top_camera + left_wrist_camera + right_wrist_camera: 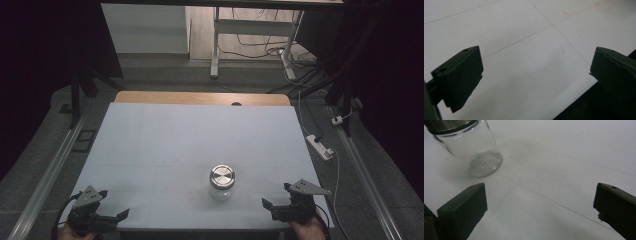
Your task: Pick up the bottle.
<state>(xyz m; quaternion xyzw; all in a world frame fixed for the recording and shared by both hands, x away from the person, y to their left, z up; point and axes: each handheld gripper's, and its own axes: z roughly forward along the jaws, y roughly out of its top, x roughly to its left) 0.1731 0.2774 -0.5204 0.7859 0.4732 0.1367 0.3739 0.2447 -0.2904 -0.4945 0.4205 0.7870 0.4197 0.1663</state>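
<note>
High view above, forward-down — gripper views close over shared table [165, 145].

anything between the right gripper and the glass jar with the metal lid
Nothing: bare white table top lies between the open right gripper and the clear glass jar with a metal lid, seen in the high view.

Only one obstacle is seen on the white table [165, 145]: the glass jar [221, 183], standing near-centre. Wide bare surface is left to its left, right and far side.
</note>
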